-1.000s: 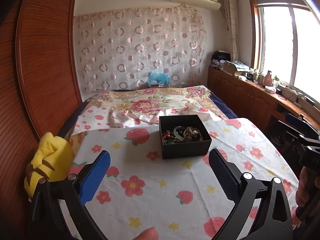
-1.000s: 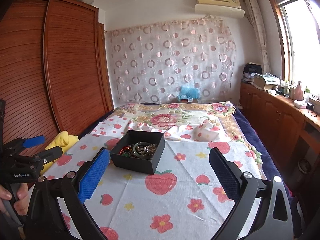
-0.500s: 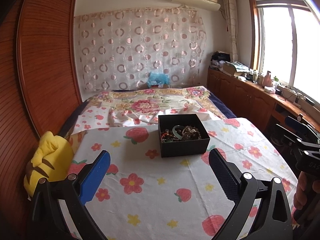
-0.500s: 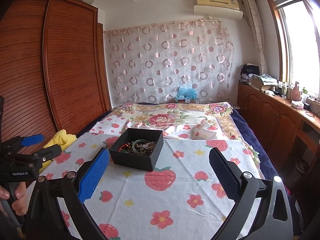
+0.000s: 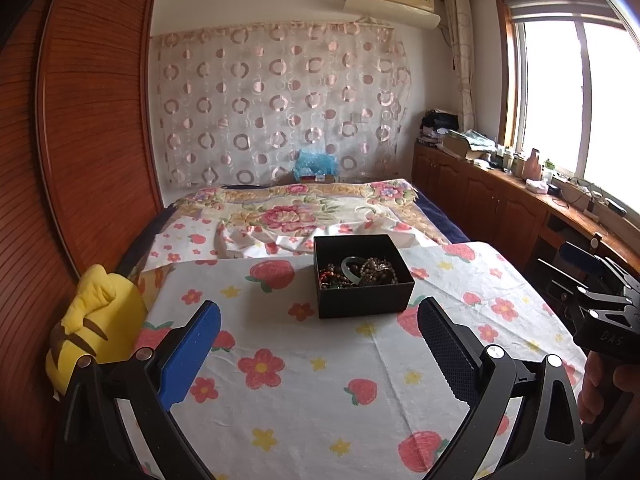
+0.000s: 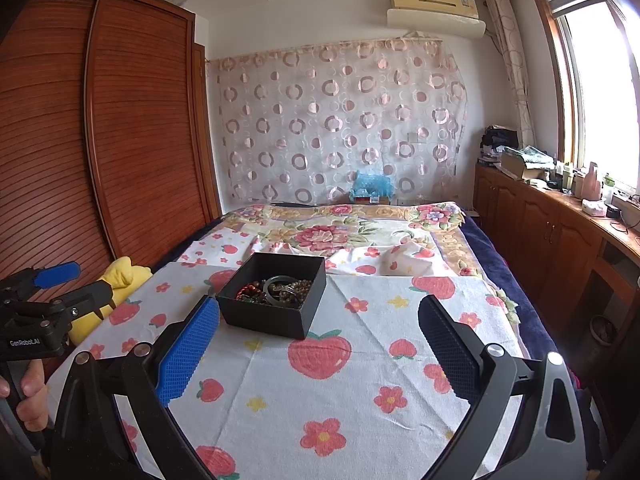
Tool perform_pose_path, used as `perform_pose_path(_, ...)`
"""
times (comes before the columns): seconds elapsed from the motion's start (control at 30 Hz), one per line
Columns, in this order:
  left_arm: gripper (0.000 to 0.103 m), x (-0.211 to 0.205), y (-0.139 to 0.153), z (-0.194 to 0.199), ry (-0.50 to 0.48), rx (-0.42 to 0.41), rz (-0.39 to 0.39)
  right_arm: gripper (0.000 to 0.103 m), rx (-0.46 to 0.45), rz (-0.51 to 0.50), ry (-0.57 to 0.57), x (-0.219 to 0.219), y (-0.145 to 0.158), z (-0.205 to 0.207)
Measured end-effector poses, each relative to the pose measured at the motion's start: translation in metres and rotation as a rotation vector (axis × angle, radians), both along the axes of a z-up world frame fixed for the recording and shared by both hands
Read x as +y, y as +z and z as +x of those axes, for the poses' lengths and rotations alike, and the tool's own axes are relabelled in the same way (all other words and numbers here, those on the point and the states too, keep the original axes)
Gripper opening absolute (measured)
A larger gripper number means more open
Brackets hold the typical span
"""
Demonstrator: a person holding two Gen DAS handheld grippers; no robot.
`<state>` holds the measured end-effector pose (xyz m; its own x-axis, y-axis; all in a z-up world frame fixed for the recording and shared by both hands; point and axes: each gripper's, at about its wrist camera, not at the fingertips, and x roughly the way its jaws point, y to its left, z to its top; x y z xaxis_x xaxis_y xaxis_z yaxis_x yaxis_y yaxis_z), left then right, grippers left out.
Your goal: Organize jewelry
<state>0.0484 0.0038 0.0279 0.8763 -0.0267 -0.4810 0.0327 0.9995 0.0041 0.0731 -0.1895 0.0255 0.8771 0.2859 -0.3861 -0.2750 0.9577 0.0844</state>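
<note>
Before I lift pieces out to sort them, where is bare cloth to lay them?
Free: strawberry-print cloth between the black box and open left gripper; also right of the box, toward the bed edge. Crowded: the box's tangled beads and jade bangle; yellow plush borders the left.

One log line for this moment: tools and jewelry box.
left tool open, empty | right tool open, empty | black box on strawberry cloth, jewelry inside, untouched
</note>
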Motion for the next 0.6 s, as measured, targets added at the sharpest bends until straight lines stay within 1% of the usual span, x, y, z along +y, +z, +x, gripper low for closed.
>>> perform_pose_path(0.6, 0.095, -0.0002, -0.0002, -0.001, -0.001, 0.0, 0.0, 0.1, 0.0, 0.0, 0.0, -0.0003, 0.0008, 0.0)
